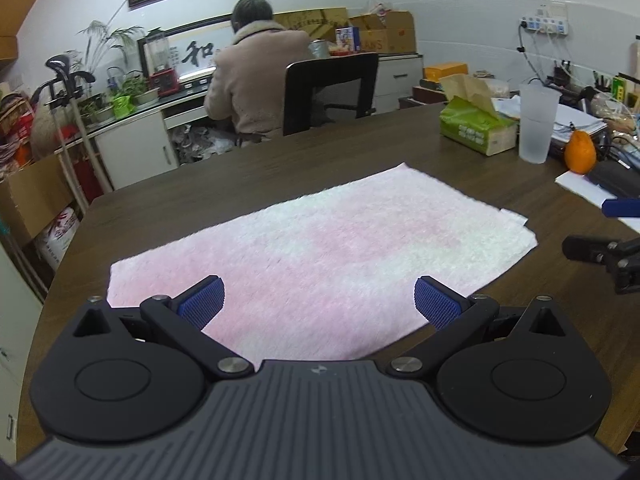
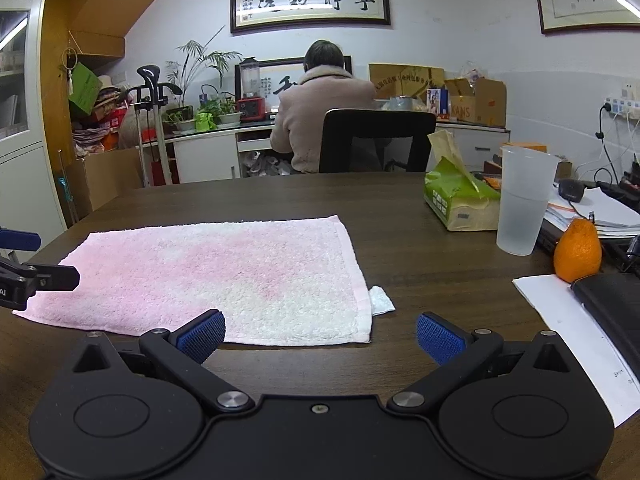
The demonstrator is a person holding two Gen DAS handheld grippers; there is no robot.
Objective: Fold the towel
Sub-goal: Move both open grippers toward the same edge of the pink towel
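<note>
A pink and white towel [image 1: 320, 240] lies flat and unfolded on the dark wooden table [image 1: 280, 160]. My left gripper [image 1: 318, 304] is open and empty, held just above the towel's near edge. In the right wrist view the towel [image 2: 224, 272] lies to the front left, with a small white tag [image 2: 382, 300] sticking out at its right edge. My right gripper [image 2: 320, 336] is open and empty, above the table by the towel's near right corner. Each gripper shows at the edge of the other's view: the right one [image 1: 608, 256], the left one [image 2: 32, 276].
A green tissue pack [image 2: 460, 200], a frosted plastic cup [image 2: 522, 200], an orange fruit [image 2: 578, 252], white paper [image 2: 568, 332] and a black case [image 2: 612, 304] crowd the table's right side. A person [image 2: 320, 112] sits in a chair beyond the far edge.
</note>
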